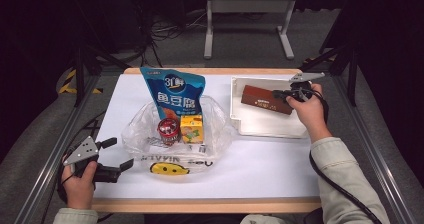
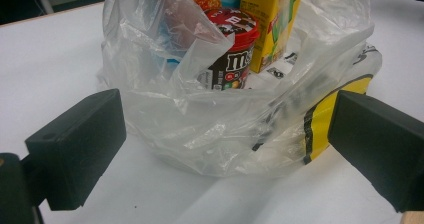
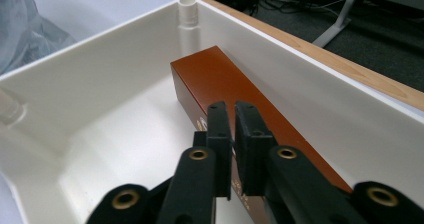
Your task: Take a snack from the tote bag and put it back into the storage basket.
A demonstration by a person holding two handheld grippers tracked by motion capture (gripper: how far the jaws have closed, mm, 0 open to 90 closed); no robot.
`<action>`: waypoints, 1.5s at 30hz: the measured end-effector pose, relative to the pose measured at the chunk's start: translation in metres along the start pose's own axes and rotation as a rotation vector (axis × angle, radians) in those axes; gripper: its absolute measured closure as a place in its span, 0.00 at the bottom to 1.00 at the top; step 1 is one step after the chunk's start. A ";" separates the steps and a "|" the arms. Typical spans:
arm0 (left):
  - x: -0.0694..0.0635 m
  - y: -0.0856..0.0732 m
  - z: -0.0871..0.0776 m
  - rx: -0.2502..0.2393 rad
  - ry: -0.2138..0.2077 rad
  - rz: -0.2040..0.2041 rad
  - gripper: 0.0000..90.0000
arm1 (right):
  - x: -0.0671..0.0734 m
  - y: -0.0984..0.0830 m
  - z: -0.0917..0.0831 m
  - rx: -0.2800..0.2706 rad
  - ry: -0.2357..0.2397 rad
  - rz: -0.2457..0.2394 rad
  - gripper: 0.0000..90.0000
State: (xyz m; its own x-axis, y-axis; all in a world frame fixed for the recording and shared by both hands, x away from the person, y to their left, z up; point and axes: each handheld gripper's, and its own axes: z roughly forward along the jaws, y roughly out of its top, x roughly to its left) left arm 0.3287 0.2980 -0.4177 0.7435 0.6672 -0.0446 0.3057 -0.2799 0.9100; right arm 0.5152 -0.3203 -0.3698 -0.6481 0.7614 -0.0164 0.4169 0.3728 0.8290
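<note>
One bag (image 1: 176,149), one tray (image 1: 250,121), perhaps four packages.

High view: fixed above person's side, looks forward and down, far off, takes in whole counter (image 1: 260,174).

Left gripper view: rides low over counter, looks level and very near at plastic bag (image 2: 210,129); same bag in high view (image 1: 175,154).

Right gripper view: looks down, close, into white tray (image 3: 100,109) with brown box (image 3: 225,84); both also in high view.
</note>
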 end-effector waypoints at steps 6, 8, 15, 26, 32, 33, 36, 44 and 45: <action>0.001 0.001 0.001 -0.006 -0.003 0.002 0.03 | 0.008 -0.010 -0.002 -0.034 -0.036 0.028 1.00; 0.001 0.001 0.002 -0.008 -0.004 0.003 0.03 | 0.012 -0.015 -0.001 -0.037 -0.058 0.047 1.00; 0.001 0.002 0.003 -0.009 -0.005 0.003 0.03 | 0.014 -0.026 0.003 -0.049 -0.080 0.091 1.00; 0.001 0.001 0.002 -0.010 -0.005 0.004 0.03 | 0.020 -0.039 0.017 -0.029 -0.082 0.132 1.00; 0.000 0.001 0.003 0.000 -0.008 0.004 0.03 | 0.020 -0.040 0.020 -0.002 -0.108 0.127 1.00; 0.000 0.001 0.003 0.000 -0.008 0.004 0.03 | 0.021 -0.040 0.021 0.001 -0.114 0.128 1.00; 0.000 0.001 0.003 -0.002 -0.007 0.003 0.03 | 0.021 -0.040 0.021 0.011 -0.121 0.128 1.00; 0.000 0.001 0.002 -0.004 -0.008 0.005 0.03 | 0.019 -0.037 0.024 0.048 -0.163 0.140 1.00; 0.000 0.001 0.002 -0.004 -0.008 0.005 0.03 | 0.019 -0.037 0.024 0.048 -0.163 0.140 1.00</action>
State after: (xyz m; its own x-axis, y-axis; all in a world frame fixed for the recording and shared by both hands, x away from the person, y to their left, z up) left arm 0.3305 0.2964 -0.4180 0.7498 0.6603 -0.0430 0.2996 -0.2808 0.9118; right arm 0.5027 -0.3072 -0.4136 -0.4723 0.8815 0.0035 0.5281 0.2798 0.8018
